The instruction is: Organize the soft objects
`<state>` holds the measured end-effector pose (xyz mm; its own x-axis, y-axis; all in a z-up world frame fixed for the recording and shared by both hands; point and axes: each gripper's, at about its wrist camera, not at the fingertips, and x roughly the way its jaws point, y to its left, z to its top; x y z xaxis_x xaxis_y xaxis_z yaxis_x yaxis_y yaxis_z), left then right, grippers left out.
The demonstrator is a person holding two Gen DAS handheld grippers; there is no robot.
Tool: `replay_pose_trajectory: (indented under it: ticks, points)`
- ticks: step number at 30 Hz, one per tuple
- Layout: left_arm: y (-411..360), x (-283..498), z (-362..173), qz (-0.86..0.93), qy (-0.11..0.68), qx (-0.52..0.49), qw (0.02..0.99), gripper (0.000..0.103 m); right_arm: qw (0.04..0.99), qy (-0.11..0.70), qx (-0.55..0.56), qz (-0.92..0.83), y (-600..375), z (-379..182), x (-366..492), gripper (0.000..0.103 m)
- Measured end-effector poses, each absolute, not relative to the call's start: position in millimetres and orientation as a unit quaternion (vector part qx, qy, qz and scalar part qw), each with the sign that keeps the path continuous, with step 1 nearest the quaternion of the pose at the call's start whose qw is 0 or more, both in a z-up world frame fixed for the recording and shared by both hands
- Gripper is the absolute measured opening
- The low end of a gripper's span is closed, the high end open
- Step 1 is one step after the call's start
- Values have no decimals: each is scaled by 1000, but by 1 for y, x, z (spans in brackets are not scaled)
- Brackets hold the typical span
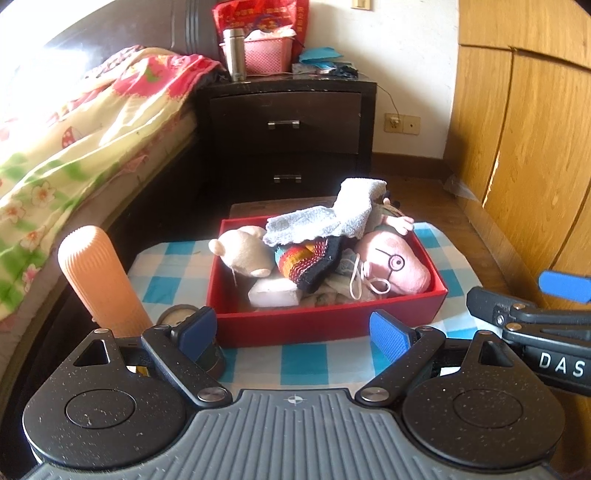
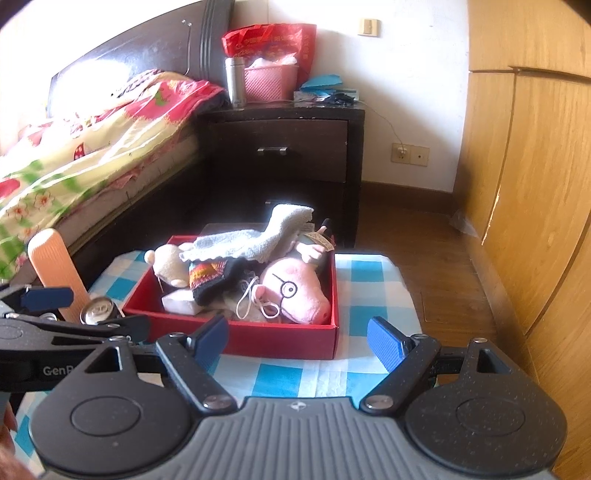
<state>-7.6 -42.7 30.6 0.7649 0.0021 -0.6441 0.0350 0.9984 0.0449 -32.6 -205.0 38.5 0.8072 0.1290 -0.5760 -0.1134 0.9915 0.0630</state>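
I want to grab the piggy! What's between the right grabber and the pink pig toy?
Just bare checkered cloth, then the red box's front wall, seen in the right wrist view. The right gripper is open.

**Buried, cropped and unreadable**

Beneath the pale knitted cloth [image 1: 325,221], the red cardboard box's [image 1: 328,319] lower contents are hidden. Left of the left gripper, a metal can [image 2: 98,309] is half-covered. Perhaps printed, the red bag's [image 1: 258,14] lettering is unreadable, its top cropped.
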Motion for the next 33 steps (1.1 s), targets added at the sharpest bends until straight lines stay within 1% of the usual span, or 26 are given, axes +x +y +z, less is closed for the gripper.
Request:
replay_pose_trajectory:
  ticks: [8,28,33]
  points:
    - [-49,-12,36,20,315,53,947,88,946,312,45,69,-207,37,-32,61]
    - [-51,-12,38,23,315,60,947,88,948,307,51,67,-209,39,-33,61]
    - [-45,-9,37,7,328,39,944,88,948,306,51,67,-209,40,-33,61]
